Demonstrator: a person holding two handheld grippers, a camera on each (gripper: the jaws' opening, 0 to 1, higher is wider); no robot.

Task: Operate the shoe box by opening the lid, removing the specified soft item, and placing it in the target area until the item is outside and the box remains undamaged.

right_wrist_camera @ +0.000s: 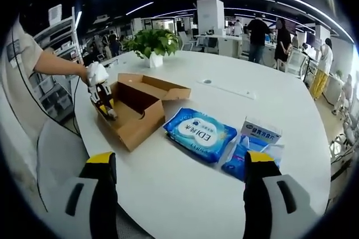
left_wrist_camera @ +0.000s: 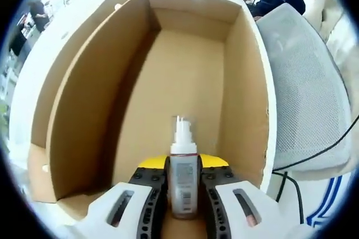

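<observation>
Shoe box (right_wrist_camera: 134,110) sits lid-open on the white tabletop (right_wrist_camera: 185,183), left tongs (left_wrist_camera: 183,194) inside it clamped on a small spray bottle (left_wrist_camera: 183,177), right tongs (right_wrist_camera: 179,194) wide and idle, so removal is underway and next comes a clean lift clear of the walls.

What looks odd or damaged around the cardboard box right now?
No damage visible. Oddly, the left gripper inside the brown cardboard box holds a hard clear spray bottle, while the soft blue wipes pack already lies outside on the white table.

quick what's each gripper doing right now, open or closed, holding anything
Left gripper: closed on the spray bottle, inside the box.
Right gripper: open, holding nothing.
</observation>
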